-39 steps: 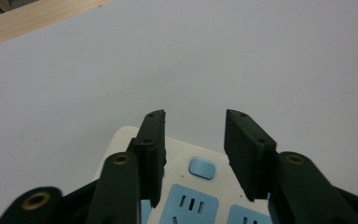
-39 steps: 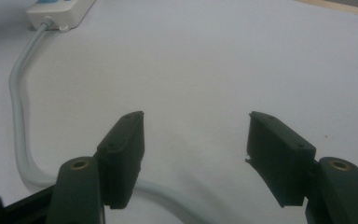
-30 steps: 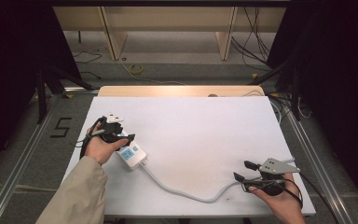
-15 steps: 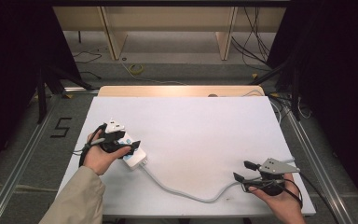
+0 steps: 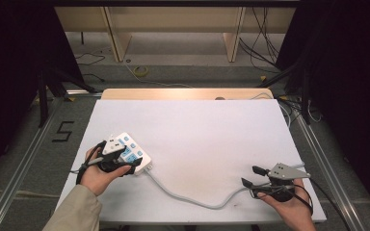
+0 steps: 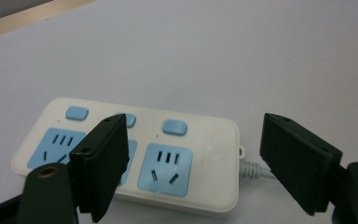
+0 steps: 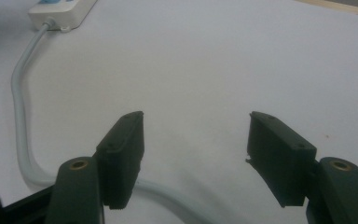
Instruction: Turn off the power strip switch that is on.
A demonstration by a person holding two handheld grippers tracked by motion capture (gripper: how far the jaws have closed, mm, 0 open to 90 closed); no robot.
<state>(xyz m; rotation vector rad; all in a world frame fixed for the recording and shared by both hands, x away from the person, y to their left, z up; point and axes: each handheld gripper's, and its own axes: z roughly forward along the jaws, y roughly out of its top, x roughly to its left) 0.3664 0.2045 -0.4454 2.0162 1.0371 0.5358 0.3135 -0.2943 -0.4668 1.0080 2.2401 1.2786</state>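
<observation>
A white power strip (image 5: 136, 150) with blue sockets and blue switches lies flat on the left part of the white table (image 5: 207, 125). Its grey cable (image 5: 192, 199) curves across the near side toward the right hand. My left gripper (image 5: 125, 162) stands open right at the strip's near side. In the left gripper view the strip (image 6: 205, 154) lies between and just beyond the jaws, and one jaw covers the middle socket. My right gripper (image 5: 250, 176) is open near the front right corner, with nothing between its jaws. The cable (image 7: 21, 116) passes under its left jaw, and the strip (image 7: 65, 11) lies far off.
A wooden strip (image 5: 183, 94) runs along the table's far edge. Metal rails (image 5: 313, 154) flank the table on both sides. A floor mark "5" (image 5: 62, 131) lies to the left. Loose cables (image 5: 265, 33) and shelf legs stand beyond the table.
My left hand has swung its gripper toward the near side and to the right, from the strip's far-left end to its near side. The right gripper has stayed put.
</observation>
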